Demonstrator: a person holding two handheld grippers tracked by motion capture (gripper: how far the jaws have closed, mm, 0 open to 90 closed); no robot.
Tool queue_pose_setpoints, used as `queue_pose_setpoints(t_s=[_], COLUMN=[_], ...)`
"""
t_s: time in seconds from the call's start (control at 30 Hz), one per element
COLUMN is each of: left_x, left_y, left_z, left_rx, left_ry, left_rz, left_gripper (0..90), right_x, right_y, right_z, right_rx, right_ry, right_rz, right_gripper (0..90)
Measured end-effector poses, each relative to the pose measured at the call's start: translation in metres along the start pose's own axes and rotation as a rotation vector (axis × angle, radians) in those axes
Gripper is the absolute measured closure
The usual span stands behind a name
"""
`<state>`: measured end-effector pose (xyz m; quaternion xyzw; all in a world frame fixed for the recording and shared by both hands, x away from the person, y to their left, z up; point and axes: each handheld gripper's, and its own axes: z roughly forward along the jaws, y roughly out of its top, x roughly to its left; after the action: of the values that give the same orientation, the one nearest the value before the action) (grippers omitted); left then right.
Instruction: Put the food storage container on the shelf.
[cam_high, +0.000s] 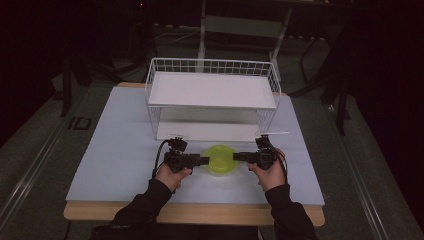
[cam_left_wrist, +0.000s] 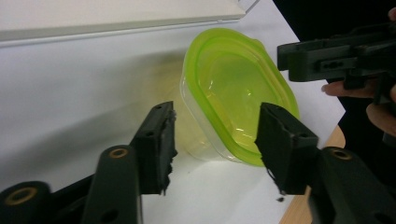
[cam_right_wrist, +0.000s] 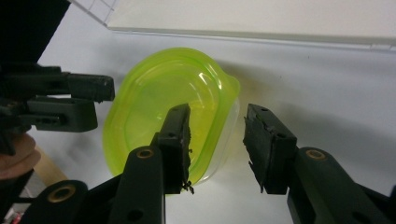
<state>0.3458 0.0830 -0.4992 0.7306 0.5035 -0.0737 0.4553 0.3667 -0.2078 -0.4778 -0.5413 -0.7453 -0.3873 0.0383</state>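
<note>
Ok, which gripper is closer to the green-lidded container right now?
Right, narrowly. The right gripper has its open jaws straddling the container's edge; the left gripper, also open, sits just short of the opposite side.

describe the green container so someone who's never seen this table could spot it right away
On the pale table, look just in front of the white wire rack, near the person's edge. Between the left gripper and the right gripper sits the container: a clear tub with a lime-green lid. It is the only brightly coloured thing there.
</note>
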Motion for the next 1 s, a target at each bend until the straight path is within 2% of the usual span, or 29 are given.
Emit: queue_pose_setpoints(t_s=[0.03,0.13,0.2,0.27,0.3,0.37,0.43,0.47,0.53,0.57,0.67,0.73,0.93,1.0], left_x=[0.001,0.002,0.002,0.001,0.0,-0.002,-0.002,-0.004,-0.008,-0.01,-0.012,-0.015,-0.035,-0.036], left_y=[0.0,-0.001,-0.002,-0.001,-0.001,-0.002,-0.002,-0.003,-0.004,-0.005,-0.004,-0.003,0.007,0.008], left_z=[0.001,0.004,0.005,0.007,0.009,0.01,0.01,0.01,0.008,0.006,0.001,-0.001,-0.023,-0.026], left_rx=[0.01,0.023,0.019,0.033,0.038,0.04,0.04,0.048,0.042,0.036,0.023,0.025,0.006,0.005], left_ry=[0.001,-0.014,-0.011,-0.026,-0.025,-0.023,-0.023,-0.024,-0.006,0.013,0.011,0.015,0.029,0.029], left_rz=[-0.003,-0.007,-0.006,-0.018,-0.016,-0.023,-0.023,-0.046,-0.046,-0.036,-0.061,-0.055,-0.028,-0.025], left_gripper=[52.0,59.4,59.7,66.8,67.9,69.8,70.5,73.0,76.3,78.0,80.7,80.7,81.2,81.2], right_x=[-0.001,-0.003,-0.003,-0.003,-0.002,-0.001,0.0,0.004,0.005,0.007,0.015,0.021,0.034,0.039], right_y=[0.0,0.0,0.0,-0.001,-0.001,-0.002,-0.003,-0.003,-0.004,-0.005,-0.006,-0.005,-0.001,0.001], right_z=[0.002,0.004,0.004,0.006,0.006,0.007,0.007,0.006,0.003,0.002,-0.004,-0.008,-0.024,-0.03], right_rx=[0.01,0.023,0.027,0.045,0.042,0.051,0.047,0.047,0.039,0.036,0.019,0.008,-0.034,-0.049], right_ry=[-0.008,0.009,0.012,0.013,0.003,0.019,0.011,0.005,0.016,0.018,0.006,-0.002,0.012,0.012], right_rz=[0.008,0.03,0.038,0.045,0.04,0.037,0.03,0.02,0.028,0.025,-0.015,-0.044,-0.075,-0.086], right_gripper=[62.9,65.5,66.0,68.1,69.1,74.1,74.1,76.4,78.6,79.6,80.1,80.1,80.1,80.2])
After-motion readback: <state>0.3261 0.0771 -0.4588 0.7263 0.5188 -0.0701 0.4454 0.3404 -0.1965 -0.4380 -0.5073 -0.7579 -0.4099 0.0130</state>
